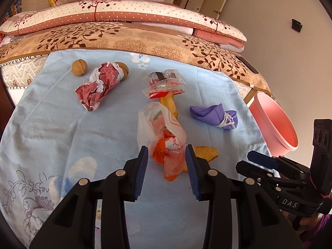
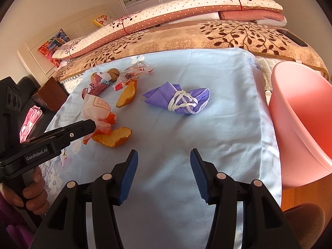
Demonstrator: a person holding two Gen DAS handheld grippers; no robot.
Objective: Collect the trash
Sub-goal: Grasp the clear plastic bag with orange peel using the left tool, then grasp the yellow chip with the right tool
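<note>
The left claw (image 1: 167, 157), part open, straddles an orange-and-white bag (image 1: 164, 137) without pinching it; the right claw (image 2: 164, 161), open and empty, waits near the pink bin (image 2: 300, 112) at three o'clock.

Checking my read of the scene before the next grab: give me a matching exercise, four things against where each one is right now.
Things:
1. crumpled orange and white plastic bag
2. folded purple face mask with white straps
3. pink plastic bin
4. bare brown walnut

Places:
A. past the right edge of the light blue cloth
B. far left part of the cloth, beside the crumpled dark red wrapper
C. between the open jaws of the left gripper
D. alone on the cloth, ahead of the empty, open right gripper

Pairs: 1-C, 2-D, 3-A, 4-B
</note>
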